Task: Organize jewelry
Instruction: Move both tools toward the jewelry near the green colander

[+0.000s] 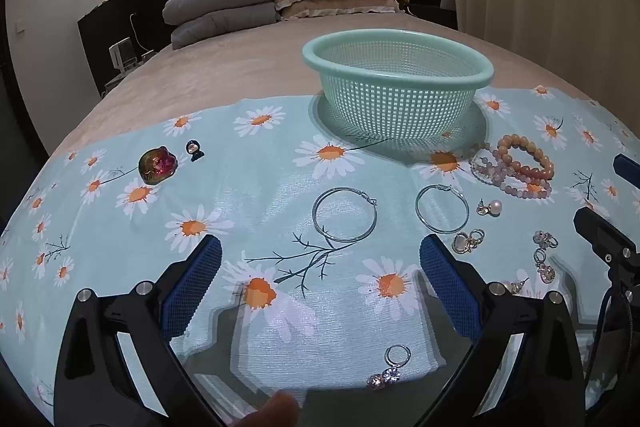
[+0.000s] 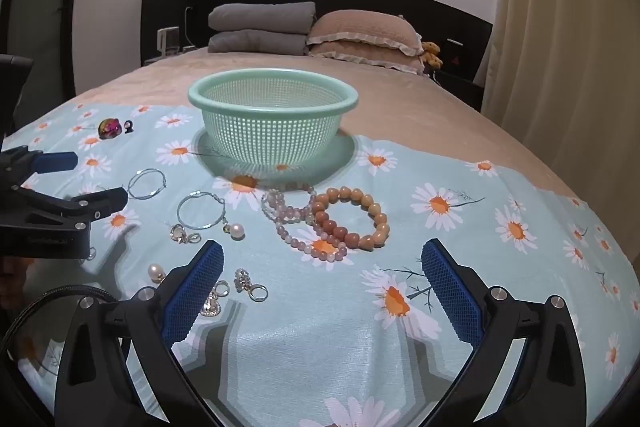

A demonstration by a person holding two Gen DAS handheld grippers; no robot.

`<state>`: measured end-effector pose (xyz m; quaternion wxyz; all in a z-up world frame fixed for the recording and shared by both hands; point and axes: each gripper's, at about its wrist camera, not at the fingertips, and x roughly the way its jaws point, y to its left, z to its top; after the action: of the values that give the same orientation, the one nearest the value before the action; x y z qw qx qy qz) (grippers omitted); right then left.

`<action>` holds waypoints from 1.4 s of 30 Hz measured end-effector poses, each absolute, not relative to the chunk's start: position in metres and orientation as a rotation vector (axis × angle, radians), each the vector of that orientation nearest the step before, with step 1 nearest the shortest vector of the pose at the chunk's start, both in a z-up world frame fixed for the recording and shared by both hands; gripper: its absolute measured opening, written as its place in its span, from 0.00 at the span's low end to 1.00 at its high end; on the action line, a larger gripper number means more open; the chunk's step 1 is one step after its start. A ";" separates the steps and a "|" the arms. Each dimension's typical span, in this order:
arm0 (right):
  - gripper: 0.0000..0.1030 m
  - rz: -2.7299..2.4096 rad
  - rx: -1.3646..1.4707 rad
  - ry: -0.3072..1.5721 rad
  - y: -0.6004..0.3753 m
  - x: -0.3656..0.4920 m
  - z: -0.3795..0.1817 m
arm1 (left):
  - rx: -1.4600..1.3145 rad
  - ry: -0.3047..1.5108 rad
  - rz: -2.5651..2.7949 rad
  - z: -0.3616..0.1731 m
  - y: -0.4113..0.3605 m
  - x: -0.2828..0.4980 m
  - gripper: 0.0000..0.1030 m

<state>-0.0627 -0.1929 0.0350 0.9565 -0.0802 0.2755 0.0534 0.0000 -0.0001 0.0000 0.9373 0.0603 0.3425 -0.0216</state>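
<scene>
A mint mesh basket (image 1: 400,107) (image 2: 272,139) stands empty at the far side of a daisy-print cloth (image 1: 260,187). Two thin hoop earrings (image 1: 313,217) (image 2: 179,211) lie just past my open left gripper (image 1: 320,247) (image 2: 88,179), which holds nothing. An orange bead bracelet (image 2: 378,233) and a pink bead string (image 2: 288,223) lie tangled right in front of my open, empty right gripper (image 2: 322,251) (image 1: 608,195). Pearl earrings (image 2: 237,230) (image 1: 496,207) and several small sparkly earrings (image 2: 248,283) (image 1: 394,367) are scattered between the grippers.
An iridescent brooch (image 1: 157,165) (image 2: 109,127) and a tiny black-and-white pin (image 1: 195,151) lie at the cloth's far left. The cloth covers the foot of a beige bed with grey and tan pillows (image 2: 320,31) at its head. A curtain (image 2: 560,67) hangs on the right.
</scene>
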 end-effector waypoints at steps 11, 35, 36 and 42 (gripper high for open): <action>0.93 0.103 -0.173 0.565 -0.191 -0.063 0.033 | 0.125 0.699 -0.047 -0.001 -0.002 -0.001 0.95; 0.93 0.100 -0.192 0.571 -0.189 -0.063 0.030 | 0.152 0.705 -0.060 -0.003 -0.006 0.000 0.95; 0.93 0.100 -0.194 0.571 -0.189 -0.063 0.030 | 0.152 0.705 -0.061 -0.003 -0.006 0.000 0.95; 0.93 0.097 -0.194 0.572 -0.189 -0.062 0.030 | 0.154 0.712 -0.059 -0.003 -0.006 0.001 0.95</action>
<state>-0.0617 -0.1886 0.0301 0.9535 -0.0955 0.2818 0.0475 0.0011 -0.0061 -0.0035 0.9339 0.0755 0.3483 -0.0291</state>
